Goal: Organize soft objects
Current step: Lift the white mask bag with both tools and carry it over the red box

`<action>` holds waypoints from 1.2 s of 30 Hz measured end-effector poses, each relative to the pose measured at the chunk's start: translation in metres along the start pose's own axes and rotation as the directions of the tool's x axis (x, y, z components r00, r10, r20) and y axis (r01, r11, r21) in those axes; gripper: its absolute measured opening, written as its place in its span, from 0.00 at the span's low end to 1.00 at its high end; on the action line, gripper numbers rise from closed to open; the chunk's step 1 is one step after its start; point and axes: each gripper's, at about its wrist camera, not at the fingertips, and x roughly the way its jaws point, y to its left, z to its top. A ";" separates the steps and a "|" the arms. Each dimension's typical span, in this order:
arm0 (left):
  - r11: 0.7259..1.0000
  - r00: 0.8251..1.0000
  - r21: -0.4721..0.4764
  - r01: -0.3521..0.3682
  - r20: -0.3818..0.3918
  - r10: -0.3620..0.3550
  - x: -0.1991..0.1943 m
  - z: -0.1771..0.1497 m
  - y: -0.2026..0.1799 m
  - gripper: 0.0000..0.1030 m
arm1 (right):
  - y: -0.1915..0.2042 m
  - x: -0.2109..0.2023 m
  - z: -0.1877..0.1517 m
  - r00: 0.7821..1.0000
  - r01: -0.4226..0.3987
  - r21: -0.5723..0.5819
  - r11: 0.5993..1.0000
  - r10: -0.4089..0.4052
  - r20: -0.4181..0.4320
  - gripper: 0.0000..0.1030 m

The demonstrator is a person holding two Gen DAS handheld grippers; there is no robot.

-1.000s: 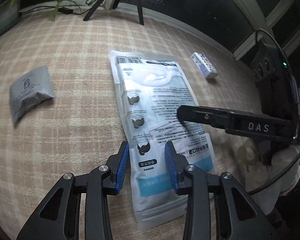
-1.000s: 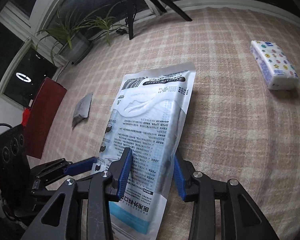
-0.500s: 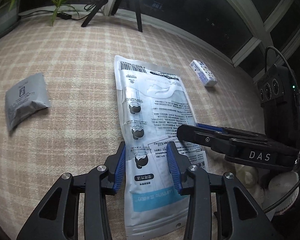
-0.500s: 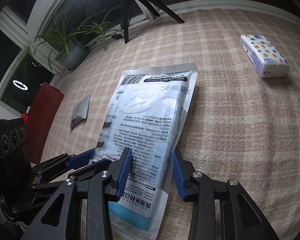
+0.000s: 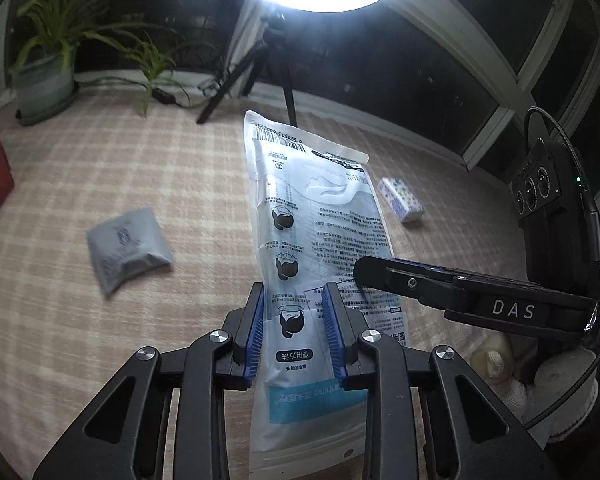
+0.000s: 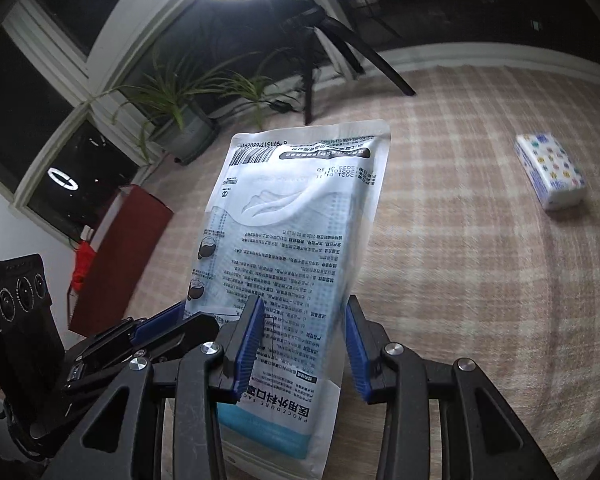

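Grippers hold the long mask bag (image 5: 320,240) by its near end, the left gripper (image 5: 294,328) closing on it and the right gripper (image 6: 304,340) clamped beside it, its far end pointing up and away above the checked cloth (image 5: 100,184).

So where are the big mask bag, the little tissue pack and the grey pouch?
mask bag (image 6: 300,232), right wrist view, printed middle
tissue pack (image 6: 550,172), right wrist view, top face
grey pouch (image 5: 126,246), left wrist view, centre

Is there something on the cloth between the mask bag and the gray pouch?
Nothing visible. The mask bag is between both hand-held grippers' fingers, and only bare checked cloth lies between it and the gray pouch.
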 end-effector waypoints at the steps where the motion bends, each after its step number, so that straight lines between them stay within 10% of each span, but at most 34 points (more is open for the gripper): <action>1: 1.000 1.000 -0.002 -0.004 0.013 0.004 -0.006 0.001 0.003 0.25 | 0.008 -0.001 0.002 1.000 -0.007 -0.009 1.000 0.007 0.007 0.35; 19: 0.974 0.939 -0.139 -0.179 0.272 0.211 -0.157 0.019 0.122 0.21 | 0.216 0.040 0.036 0.984 -0.167 -0.250 0.954 0.178 0.022 0.35; 36: 0.919 0.872 -0.259 -0.296 0.319 0.371 -0.227 0.024 0.249 0.21 | 0.365 0.122 0.049 0.967 -0.251 -0.371 0.894 0.249 -0.055 0.35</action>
